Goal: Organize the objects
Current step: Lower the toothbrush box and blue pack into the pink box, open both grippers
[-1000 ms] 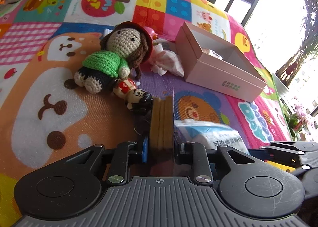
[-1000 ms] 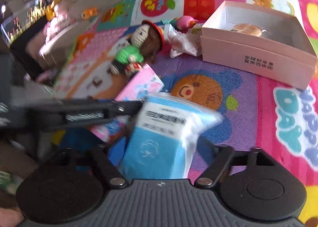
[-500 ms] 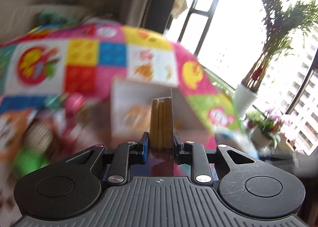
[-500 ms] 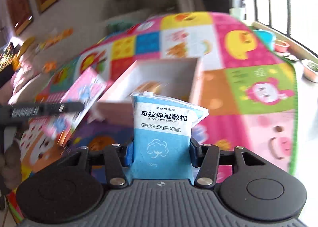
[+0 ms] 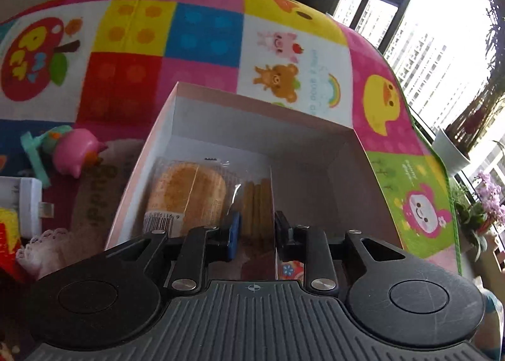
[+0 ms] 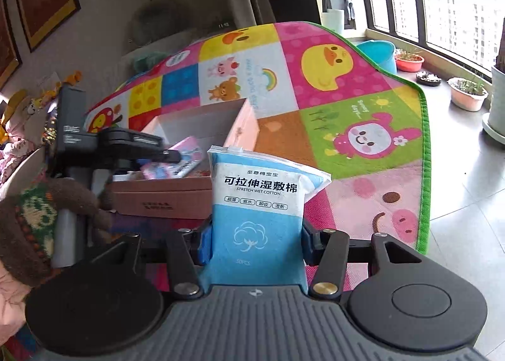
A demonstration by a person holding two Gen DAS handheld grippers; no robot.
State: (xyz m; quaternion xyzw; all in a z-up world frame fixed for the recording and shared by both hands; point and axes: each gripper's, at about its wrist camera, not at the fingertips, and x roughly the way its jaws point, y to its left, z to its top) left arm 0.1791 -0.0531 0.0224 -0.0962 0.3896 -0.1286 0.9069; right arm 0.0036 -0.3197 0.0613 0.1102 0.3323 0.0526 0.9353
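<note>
crochet doll (image 5: 9, 228) cropped; box (image 6: 164, 193) half-hidden

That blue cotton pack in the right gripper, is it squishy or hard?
Probably squishy: the blue cotton pack is a soft plastic pouch, and its top corner crumples. Likely light, since it is labelled stretch wet cotton. It stands upright between the right hand-held gripper pads, so it seems to be held firmly.

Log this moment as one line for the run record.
left gripper: shut on biscuit pack, over pink box | right gripper: shut on cotton pad pack | box holds wrapped cake
</note>
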